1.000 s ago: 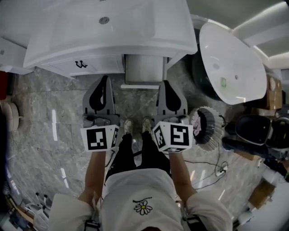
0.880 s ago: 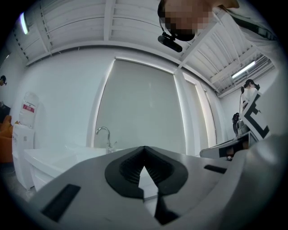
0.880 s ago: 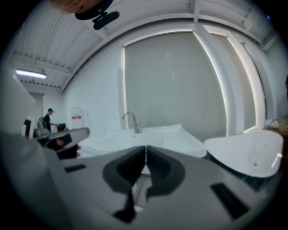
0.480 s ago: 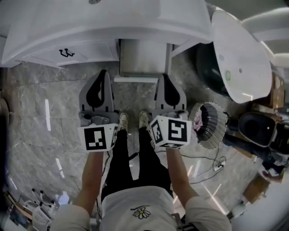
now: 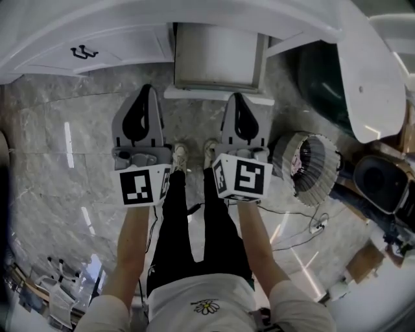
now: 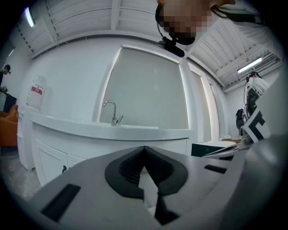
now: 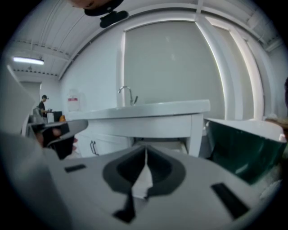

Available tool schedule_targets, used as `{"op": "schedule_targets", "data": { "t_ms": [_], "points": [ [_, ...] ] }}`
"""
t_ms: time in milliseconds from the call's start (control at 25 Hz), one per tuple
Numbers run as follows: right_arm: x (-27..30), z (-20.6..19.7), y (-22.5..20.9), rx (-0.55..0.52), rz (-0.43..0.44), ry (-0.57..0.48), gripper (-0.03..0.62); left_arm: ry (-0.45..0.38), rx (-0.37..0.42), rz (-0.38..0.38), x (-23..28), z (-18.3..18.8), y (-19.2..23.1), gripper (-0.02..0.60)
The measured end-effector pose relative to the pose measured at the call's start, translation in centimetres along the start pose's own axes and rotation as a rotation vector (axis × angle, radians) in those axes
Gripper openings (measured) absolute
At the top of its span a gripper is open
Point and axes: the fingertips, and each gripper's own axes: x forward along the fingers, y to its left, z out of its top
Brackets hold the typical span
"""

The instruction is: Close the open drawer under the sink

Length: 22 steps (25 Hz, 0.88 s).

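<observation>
Now | step: lined up at open drawer [image 5: 217,61] | left hand-held gripper [image 5: 146,91], right hand-held gripper [image 5: 237,97] were closed, empty | next: needed front pushed in.

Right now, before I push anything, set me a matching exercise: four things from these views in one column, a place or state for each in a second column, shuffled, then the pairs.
Things:
1. drawer
2. black handle
3. ribbed basket
4. right gripper

Places or states:
A. on the floor, at the head view's right
B. jaws together, nothing between them
C. pulled out under the sink
D. on a closed cabinet door, left of the drawer

Pairs: 1-C, 2-D, 3-A, 4-B
</observation>
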Motion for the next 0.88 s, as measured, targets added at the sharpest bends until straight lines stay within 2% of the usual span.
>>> {"op": "schedule_targets", "data": {
  "t_ms": [400,600,720,760,840,880],
  "points": [
    [0.5,-4.1,-1.0,0.008,-0.043,0.038,0.029,0.047,0.023,-0.021,-0.2,-4.1,-1.2,0.018],
    [0.3,-4.6,-1.2,0.018,-0.038,0.046,0.03,0.06,0.016,-0.022,-0.2,-4.6,-1.7,0.018],
    [0.0,-4.7,-0.7,0.019,-0.007,0.038,0.031,0.066,0.018,-0.022,-0.3,-4.7,-1.6,0.018],
    [0.0,-4.9,-0.4,0.019,0.009,0.04,0.042,0.066,0.017,-0.02,-0.3,-4.7,-1.6,0.018],
    [-0.1,-5.6,0.0,0.027,0.024,0.051,0.154,0.071,0.013,-0.017,-0.3,-4.9,-1.5,0.018],
    [-0.2,-6.0,-0.1,0.038,0.016,0.057,0.164,0.073,0.01,-0.016,-0.4,-5.0,-1.5,0.018]
  ]
}}
